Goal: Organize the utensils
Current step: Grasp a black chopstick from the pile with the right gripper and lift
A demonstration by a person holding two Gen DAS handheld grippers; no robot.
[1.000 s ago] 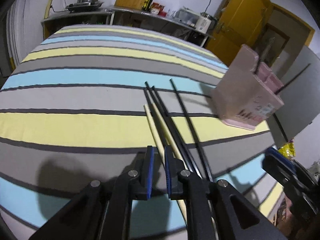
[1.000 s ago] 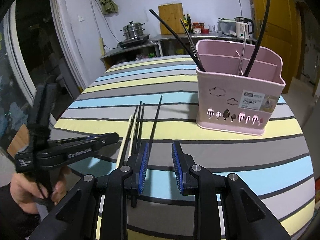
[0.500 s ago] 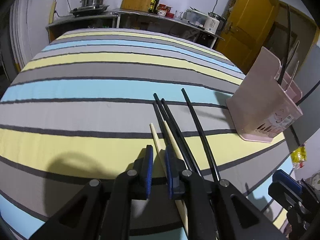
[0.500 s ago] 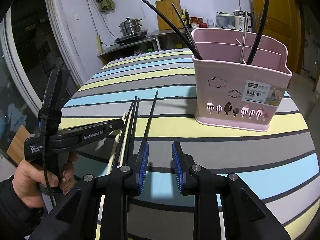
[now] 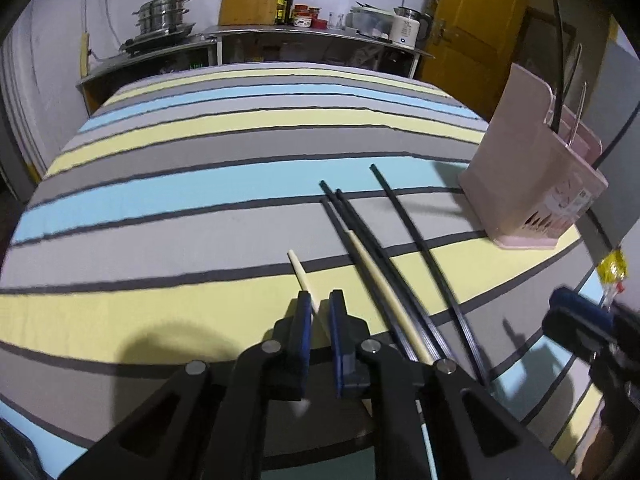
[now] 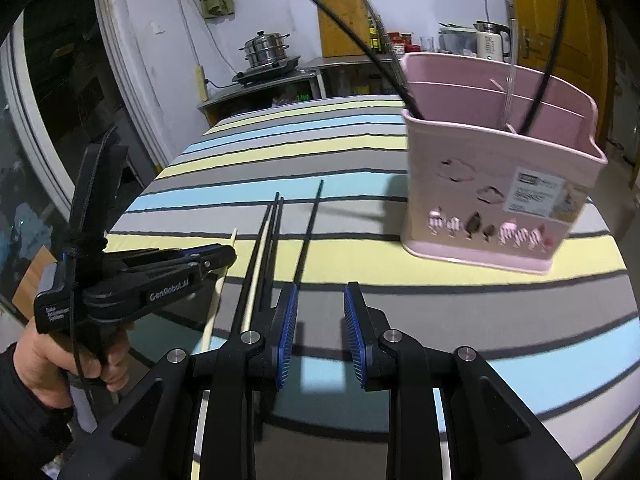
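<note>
My left gripper (image 5: 319,304) is shut on a cream chopstick (image 5: 300,270), which runs between its blue pads and is lifted at its far end; it also shows in the right wrist view (image 6: 218,286). A second cream chopstick (image 5: 374,276) and several black chopsticks (image 5: 416,240) lie side by side on the striped tablecloth (image 5: 200,200). The pink utensil basket (image 6: 500,184) stands at the right with black chopsticks and a metal utensil in it. My right gripper (image 6: 320,312) is open and empty, low over the cloth in front of the basket.
A counter (image 5: 280,36) with a steamer pot (image 5: 162,12), a wooden cutting board, bottles and a kettle stands behind the table. A yellow door (image 5: 472,28) is at the back right. The table's near edge drops off below my grippers.
My left gripper has shifted left and closed on one cream chopstick, drawing it away from the bundle. My right gripper has moved closer to the basket, still open.
</note>
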